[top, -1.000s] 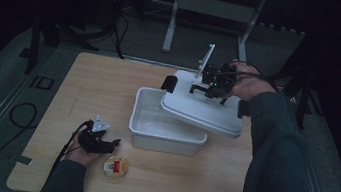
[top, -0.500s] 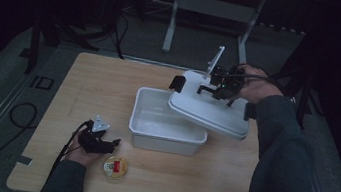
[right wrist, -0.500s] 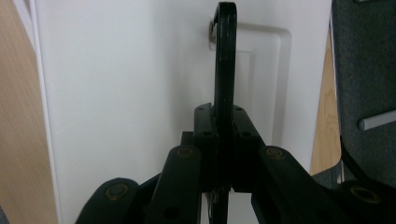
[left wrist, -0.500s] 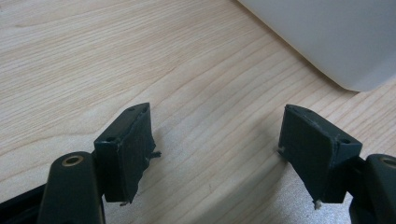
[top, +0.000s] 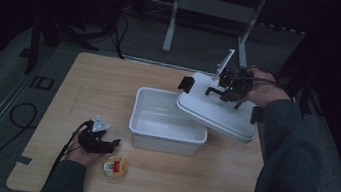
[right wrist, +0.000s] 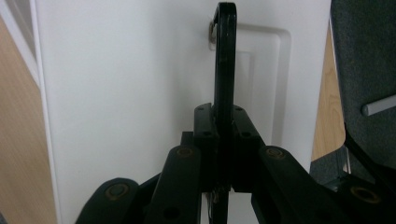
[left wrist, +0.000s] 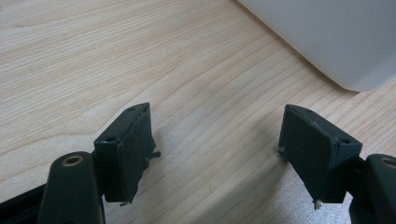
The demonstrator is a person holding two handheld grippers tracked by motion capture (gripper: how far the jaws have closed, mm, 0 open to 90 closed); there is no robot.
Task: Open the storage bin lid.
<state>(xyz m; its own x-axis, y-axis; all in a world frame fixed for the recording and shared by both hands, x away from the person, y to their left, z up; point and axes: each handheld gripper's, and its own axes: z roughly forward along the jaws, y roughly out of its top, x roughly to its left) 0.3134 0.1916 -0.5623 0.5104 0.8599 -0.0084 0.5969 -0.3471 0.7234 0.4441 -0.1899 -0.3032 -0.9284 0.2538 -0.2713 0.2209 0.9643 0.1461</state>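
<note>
The right gripper (right wrist: 223,140) has its jaws pinched tight on the black handle (right wrist: 224,56) of the one white lid (top: 217,110). In the right gripper view that handle stands on edge between the pads and runs straight away from the camera. In the high view the lid hangs tilted over the right end of the single white tub (top: 167,123). The lid's long axis runs from upper left to lower right, its far side raised and its lower right corner jutting past the tub. A black clasp (top: 186,83) sits at its left end.

The left gripper (top: 110,144) rests on the wooden table (top: 100,78) with its jaws spread and nothing between them, pointing toward the tub. One small round tin (top: 115,167) lies just beside it.
</note>
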